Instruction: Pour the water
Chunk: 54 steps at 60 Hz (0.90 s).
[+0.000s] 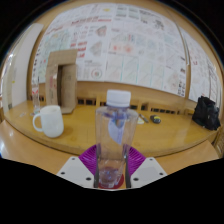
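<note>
- Gripper view: my gripper (111,172) has its fingers closed partway, both purple pads (91,157) pressed against a clear plastic bottle (114,140) with a white cap, held upright between them.
- The tool points level across the wooden table (170,135).
- At ten o'clock from the bottle stands a white mug (48,122), well apart.
- Wall posters (120,45) carry print I can't read.

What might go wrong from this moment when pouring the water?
1. The bottle between the fingers still wears its white cap, so nothing would pour until it comes off.
2. The white mug stands well off to one side, so water may spill on the table.
</note>
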Each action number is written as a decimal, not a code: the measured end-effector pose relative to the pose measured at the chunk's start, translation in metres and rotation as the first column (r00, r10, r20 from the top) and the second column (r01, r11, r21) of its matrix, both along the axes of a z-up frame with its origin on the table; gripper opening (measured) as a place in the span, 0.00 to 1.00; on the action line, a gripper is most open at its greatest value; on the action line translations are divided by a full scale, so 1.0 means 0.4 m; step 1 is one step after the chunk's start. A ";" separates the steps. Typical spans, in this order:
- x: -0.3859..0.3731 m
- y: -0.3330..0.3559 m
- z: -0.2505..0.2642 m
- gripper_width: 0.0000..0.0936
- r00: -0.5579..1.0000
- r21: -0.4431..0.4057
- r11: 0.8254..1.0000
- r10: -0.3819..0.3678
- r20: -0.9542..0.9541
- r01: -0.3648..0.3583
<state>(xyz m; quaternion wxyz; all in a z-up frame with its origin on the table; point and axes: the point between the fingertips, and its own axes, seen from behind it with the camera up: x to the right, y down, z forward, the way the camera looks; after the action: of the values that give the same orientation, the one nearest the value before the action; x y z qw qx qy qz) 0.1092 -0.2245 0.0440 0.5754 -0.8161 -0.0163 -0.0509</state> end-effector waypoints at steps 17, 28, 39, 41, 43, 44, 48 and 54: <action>0.001 -0.032 -0.040 0.78 0.996 -0.110 0.994 -0.028 -0.086 0.018; -0.002 -0.163 0.011 0.92 0.999 -0.157 0.986 -0.051 -0.001 0.050; -0.082 -0.393 0.101 0.90 0.999 -0.193 0.980 -0.049 0.004 0.049; -0.092 -0.434 0.124 0.91 0.999 -0.188 0.981 -0.050 0.015 0.052; -0.101 -0.477 0.144 0.91 0.998 -0.182 0.982 -0.055 0.024 0.059; -0.106 -0.497 0.153 0.91 0.998 -0.179 0.982 -0.057 0.029 0.061; -0.139 -0.578 0.185 0.91 0.998 -0.174 0.983 -0.058 0.039 0.064; -0.178 -0.675 0.223 0.91 0.998 -0.162 0.985 -0.055 0.039 0.061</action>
<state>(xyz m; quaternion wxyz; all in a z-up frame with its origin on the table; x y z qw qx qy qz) 0.0379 -0.4946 0.1332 0.5047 -0.8595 -0.0067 -0.0802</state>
